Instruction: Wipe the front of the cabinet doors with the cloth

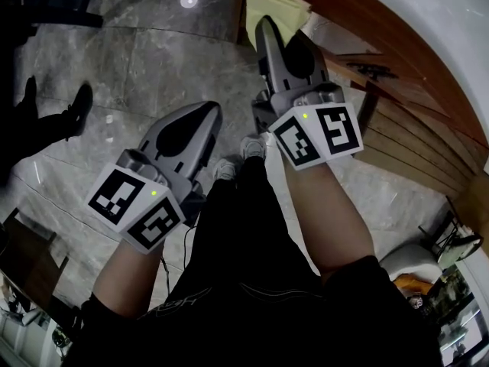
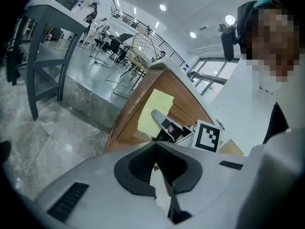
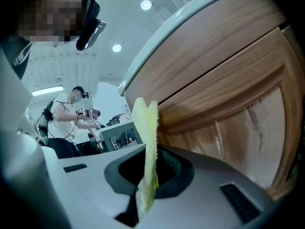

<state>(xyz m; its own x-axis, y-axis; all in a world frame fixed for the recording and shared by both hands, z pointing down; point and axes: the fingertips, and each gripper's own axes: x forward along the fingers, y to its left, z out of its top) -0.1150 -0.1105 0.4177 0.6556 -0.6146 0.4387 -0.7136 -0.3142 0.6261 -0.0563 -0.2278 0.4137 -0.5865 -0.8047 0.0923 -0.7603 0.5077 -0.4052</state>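
A yellow cloth [image 1: 276,3] hangs folded from my right gripper [image 1: 264,24], which is shut on it. In the right gripper view the cloth [image 3: 147,142] stands edge-on between the jaws, close beside the wooden cabinet door [image 3: 228,109]; I cannot tell whether it touches the wood. The left gripper view shows the cloth [image 2: 155,108] lying flat against the cabinet front [image 2: 136,101], with the right gripper [image 2: 163,123] below it. My left gripper [image 1: 208,112] is held lower and to the left, over the floor, shut with nothing in it; its jaws [image 2: 155,146] meet at the tip.
The curved wooden cabinet [image 1: 405,132] with a pale top runs along the right. Grey marble floor [image 1: 145,60] lies to the left, with someone's dark shoes [image 1: 79,104] on it. A dark table [image 2: 45,27] and a wicker chair [image 2: 143,46] stand farther off.
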